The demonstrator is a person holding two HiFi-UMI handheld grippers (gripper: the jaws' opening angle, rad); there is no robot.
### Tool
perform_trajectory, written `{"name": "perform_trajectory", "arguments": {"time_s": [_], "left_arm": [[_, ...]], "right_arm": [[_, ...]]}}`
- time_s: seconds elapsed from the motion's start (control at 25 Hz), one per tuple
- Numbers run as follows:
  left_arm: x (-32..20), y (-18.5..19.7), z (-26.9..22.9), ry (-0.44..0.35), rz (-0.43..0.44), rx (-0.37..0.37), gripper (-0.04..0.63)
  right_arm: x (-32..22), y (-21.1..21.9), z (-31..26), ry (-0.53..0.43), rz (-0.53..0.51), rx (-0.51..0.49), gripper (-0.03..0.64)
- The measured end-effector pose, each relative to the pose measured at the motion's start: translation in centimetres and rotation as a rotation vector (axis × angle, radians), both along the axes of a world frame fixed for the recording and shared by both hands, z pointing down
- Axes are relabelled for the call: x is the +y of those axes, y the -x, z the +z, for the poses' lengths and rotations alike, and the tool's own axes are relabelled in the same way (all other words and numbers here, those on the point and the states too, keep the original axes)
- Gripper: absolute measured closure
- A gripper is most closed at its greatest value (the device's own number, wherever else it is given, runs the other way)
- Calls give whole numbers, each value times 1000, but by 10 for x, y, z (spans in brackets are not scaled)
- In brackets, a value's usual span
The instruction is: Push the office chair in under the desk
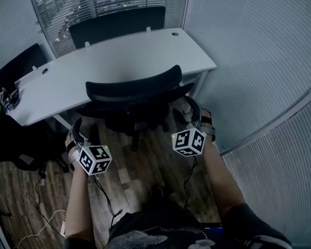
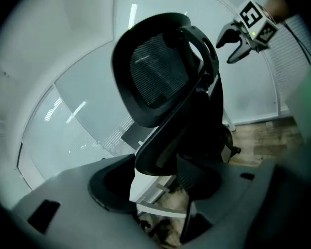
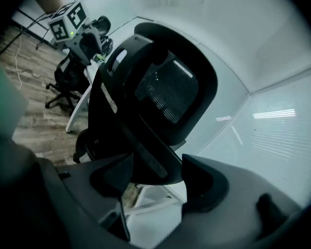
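Note:
The black office chair (image 1: 135, 87) stands on the wood floor with its mesh backrest toward me and its seat partly under the white desk (image 1: 145, 53). My left gripper (image 1: 85, 128) is at the chair's left side and my right gripper (image 1: 185, 110) at its right side. In the left gripper view the backrest's frame (image 2: 163, 149) lies between the left gripper's (image 2: 155, 183) open jaws, against one of them. In the right gripper view the backrest's edge (image 3: 145, 154) passes between the right gripper's (image 3: 155, 178) open jaws, with a gap on one side.
Glass partition walls (image 1: 259, 61) close off the right side and the back. A black chair (image 1: 116, 25) stands beyond the desk, another (image 1: 15, 69) at the far left and a third (image 1: 20, 144) beside me. Cables (image 1: 41, 201) trail over the floor.

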State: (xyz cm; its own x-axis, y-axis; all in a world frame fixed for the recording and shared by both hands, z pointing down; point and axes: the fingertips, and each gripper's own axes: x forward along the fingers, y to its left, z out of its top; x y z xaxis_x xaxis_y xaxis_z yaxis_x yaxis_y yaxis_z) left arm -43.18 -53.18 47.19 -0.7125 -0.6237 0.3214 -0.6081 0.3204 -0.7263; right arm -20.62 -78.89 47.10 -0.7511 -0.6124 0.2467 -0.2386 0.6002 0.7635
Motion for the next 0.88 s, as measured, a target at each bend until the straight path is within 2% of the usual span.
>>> {"name": "perform_trajectory", "arguments": {"time_s": [0.08, 0.16, 0.24, 0.36, 0.44, 0.52, 0.68, 0.88], "left_arm": [[10, -14, -3, -38, 23, 53, 339], [21, -31, -7, -71, 55, 74, 343], [33, -50, -14, -138, 79, 113, 386], [49, -77, -25, -233, 124, 183, 443], [60, -93, -31, -260, 159, 203, 469], [73, -107, -37, -283, 190, 235, 474], [109, -135, -53, -348, 251, 327, 512], [160, -174, -73, -425, 327, 334, 561]], "right_arm": [[19, -4, -9, 45, -1, -51, 316], [42, -7, -20, 86, -8, -105, 316], [67, -12, -34, 110, -10, -162, 330], [103, -24, -55, 108, 4, -228, 413], [128, -35, -67, 83, 22, -259, 458], [155, -46, -78, 55, 40, -294, 530], [214, -69, -91, 62, 71, -341, 571], [278, -105, -96, 160, 119, -428, 592]]}}
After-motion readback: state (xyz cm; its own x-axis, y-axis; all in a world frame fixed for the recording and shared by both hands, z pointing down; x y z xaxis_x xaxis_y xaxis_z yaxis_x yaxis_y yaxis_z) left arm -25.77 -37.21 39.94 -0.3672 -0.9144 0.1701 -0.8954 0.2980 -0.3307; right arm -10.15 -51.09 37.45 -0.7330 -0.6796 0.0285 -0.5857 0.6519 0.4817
